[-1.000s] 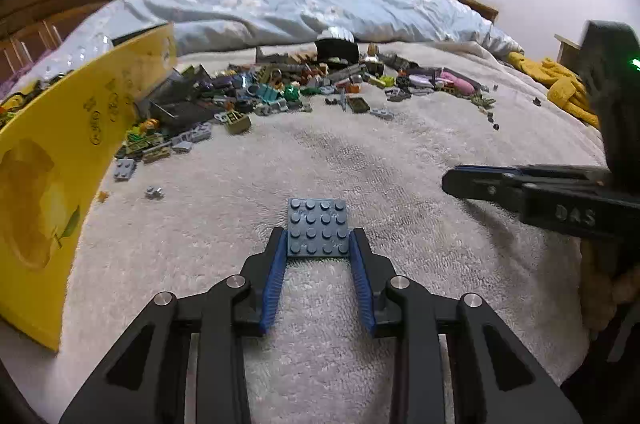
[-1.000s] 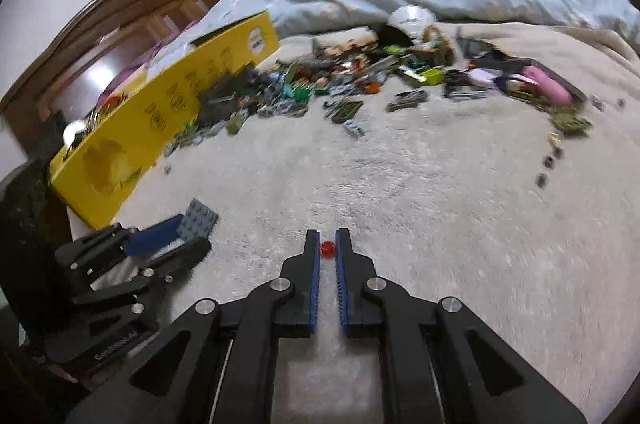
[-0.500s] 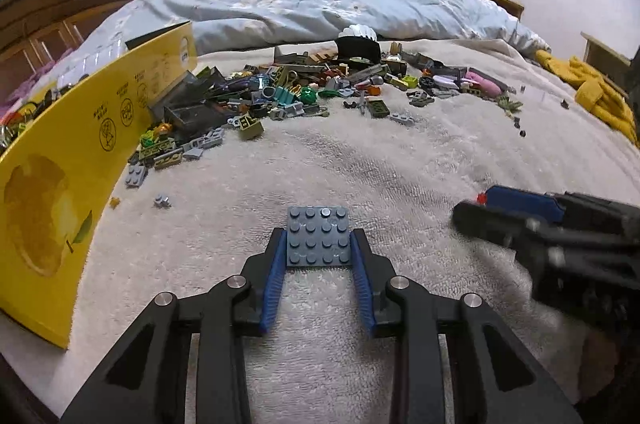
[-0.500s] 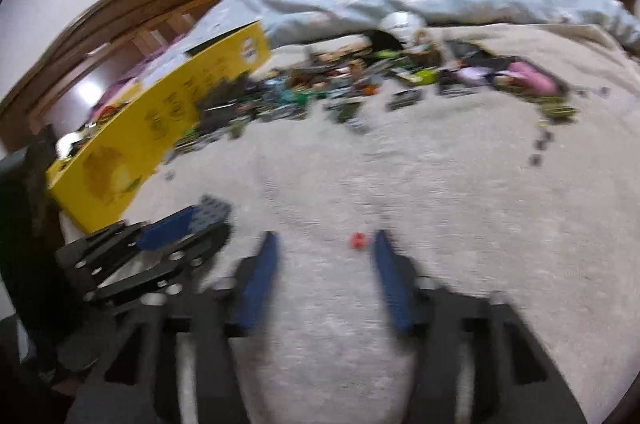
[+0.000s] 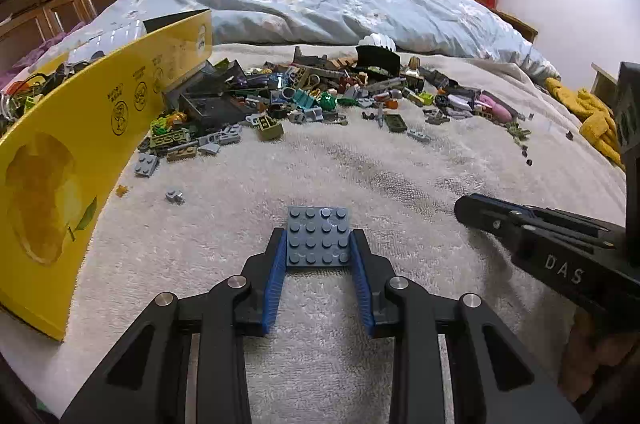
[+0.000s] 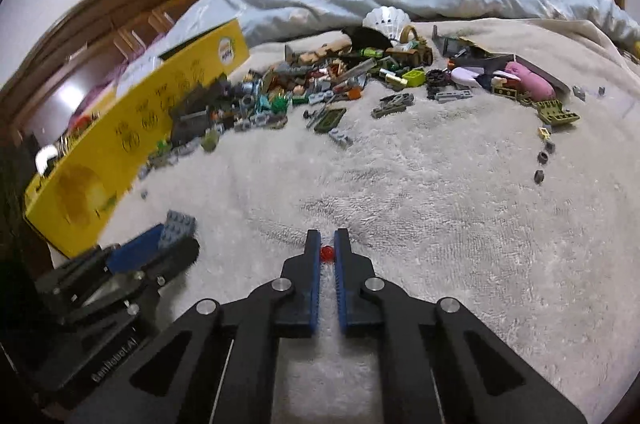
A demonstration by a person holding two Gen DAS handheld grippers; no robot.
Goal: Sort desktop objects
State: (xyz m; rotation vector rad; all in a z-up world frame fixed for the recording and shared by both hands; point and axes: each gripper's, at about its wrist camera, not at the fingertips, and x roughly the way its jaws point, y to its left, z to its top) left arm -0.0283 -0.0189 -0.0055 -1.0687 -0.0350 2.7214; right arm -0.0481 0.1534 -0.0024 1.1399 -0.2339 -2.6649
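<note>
A grey studded plate [image 5: 318, 238] sits between the blue pads of my left gripper [image 5: 319, 234], which is shut on it just above the white towel. In the right wrist view the same plate [image 6: 180, 224] and left gripper [image 6: 176, 244] show at the lower left. My right gripper [image 6: 327, 236] is shut on a tiny red round stud [image 6: 327, 252] at its fingertips. From the left wrist view the right gripper [image 5: 466, 206] reaches in from the right edge, and the stud is hidden there.
A yellow cardboard box [image 5: 80, 144] stands along the left, with small items inside. A wide pile of mixed bricks [image 5: 300, 96] lies across the far side of the towel [image 5: 360, 176]. Loose small pieces [image 6: 544, 156] trail at the right. A blue duvet [image 5: 320, 4] lies behind.
The right gripper's jaws spread wide around the red stud half a second ago and have closed on it again. The left gripper kept its hold on the grey plate.
</note>
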